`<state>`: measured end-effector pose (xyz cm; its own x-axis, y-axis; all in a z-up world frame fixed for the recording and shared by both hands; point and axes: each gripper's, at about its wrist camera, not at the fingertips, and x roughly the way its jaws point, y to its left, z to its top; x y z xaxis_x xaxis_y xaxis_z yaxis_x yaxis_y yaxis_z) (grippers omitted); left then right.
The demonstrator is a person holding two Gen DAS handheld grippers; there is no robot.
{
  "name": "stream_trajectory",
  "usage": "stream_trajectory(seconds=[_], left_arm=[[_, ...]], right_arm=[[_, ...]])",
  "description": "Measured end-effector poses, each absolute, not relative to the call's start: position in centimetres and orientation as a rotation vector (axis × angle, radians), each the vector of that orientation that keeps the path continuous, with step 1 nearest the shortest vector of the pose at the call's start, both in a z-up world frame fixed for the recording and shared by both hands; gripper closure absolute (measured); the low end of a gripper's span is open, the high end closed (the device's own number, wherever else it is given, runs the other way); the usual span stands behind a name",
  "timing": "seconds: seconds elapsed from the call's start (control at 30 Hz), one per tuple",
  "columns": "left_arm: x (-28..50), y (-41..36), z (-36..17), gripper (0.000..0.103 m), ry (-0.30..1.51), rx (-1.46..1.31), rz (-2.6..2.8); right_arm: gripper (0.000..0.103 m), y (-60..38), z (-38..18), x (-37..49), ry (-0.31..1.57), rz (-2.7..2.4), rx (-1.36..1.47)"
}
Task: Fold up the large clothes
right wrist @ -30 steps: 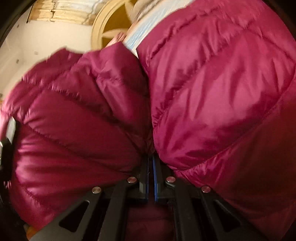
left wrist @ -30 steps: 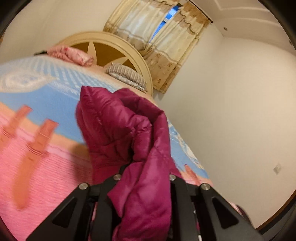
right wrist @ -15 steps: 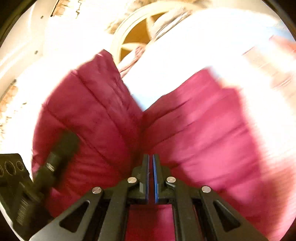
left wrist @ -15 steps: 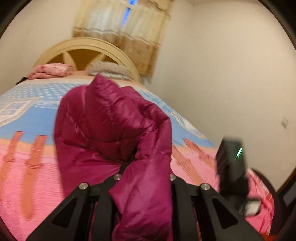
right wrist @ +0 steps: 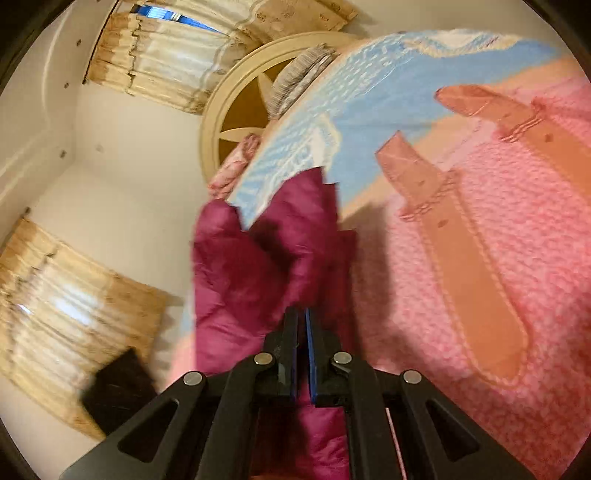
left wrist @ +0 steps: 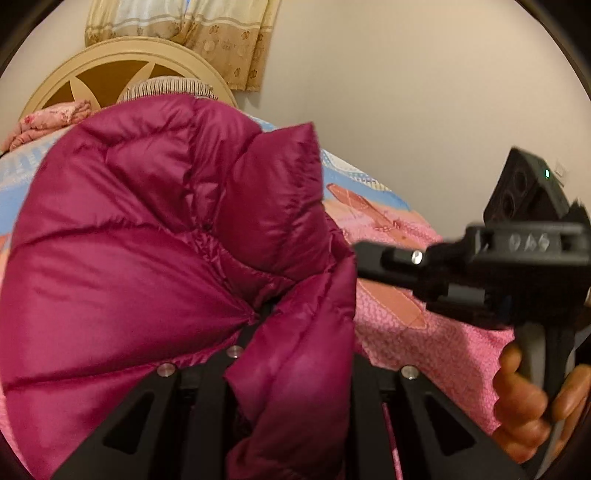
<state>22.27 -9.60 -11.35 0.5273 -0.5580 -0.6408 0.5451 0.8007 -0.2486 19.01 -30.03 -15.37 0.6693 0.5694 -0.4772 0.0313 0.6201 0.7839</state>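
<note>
The left tool (left wrist: 258, 321) is clamped on the jacket (left wrist: 140, 258), its tips buried in a pinch of the puffy magenta fabric, so the gap between them is hidden. From that pinch the quilted panels balloon up and off to the tool's left, and one fold hangs down over the tool's own body on the right side. Just to the right of that fold, the right tool (left wrist: 480, 273) reaches in sideways, its front end hidden behind the fabric's edge; a hand (left wrist: 532, 406) wraps its grip lower down.

Seen along the right tool (right wrist: 302, 321), the two blue-lined fingers (right wrist: 293, 354) stand almost together with only a thin slit between them, and the jacket (right wrist: 258, 266) bunches right at their tips and also hangs below the tool. It seems nipped on a thin edge of cloth, though blur makes the bite itself hard to read.

Beyond both tools lies the bed, spread with a pink and blue blanket (right wrist: 461, 277) bearing orange shapes. Farther off stand a cream headboard (left wrist: 110, 62) with pillows (left wrist: 55, 118) against it, and beige curtains (left wrist: 177, 26) on the wall behind
</note>
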Motion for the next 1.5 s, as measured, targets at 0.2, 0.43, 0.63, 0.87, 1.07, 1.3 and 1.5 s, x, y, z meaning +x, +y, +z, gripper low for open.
stream_trajectory(seconds=[0.2, 0.43, 0.63, 0.87, 1.07, 1.3, 1.5], left_arm=[[22.3, -8.8, -11.6, 0.087, 0.772, -0.028, -0.663], [23.0, -8.7, -12.0, 0.085, 0.784, -0.008, -0.664], [23.4, -8.9, -12.0, 0.085, 0.789, -0.001, -0.648], [23.4, -10.2, -11.6, 0.083, 0.804, 0.015, -0.629], [20.4, -8.9, -8.4, 0.063, 0.804, 0.060, -0.688], [17.7, -1.4, -4.8, 0.041, 0.660, -0.109, -0.702], [19.4, -5.2, -6.5, 0.043, 0.726, -0.083, -0.701]], right_arm=[[0.031, -28.9, -15.7, 22.5, 0.806, 0.416, 0.865], [0.011, -29.1, -14.4, 22.0, 0.788, 0.337, 0.772], [0.025, -27.3, -16.4, 25.5, 0.866, 0.356, 0.687], [0.079, -27.8, -18.1, 26.6, 0.887, 0.290, 0.694], [0.079, -27.6, -19.7, 27.6, 0.957, 0.268, 0.669], [0.082, -27.9, -20.0, 28.0, 0.966, 0.301, 0.648], [0.082, -27.8, -19.8, 28.2, 0.975, 0.330, 0.626]])
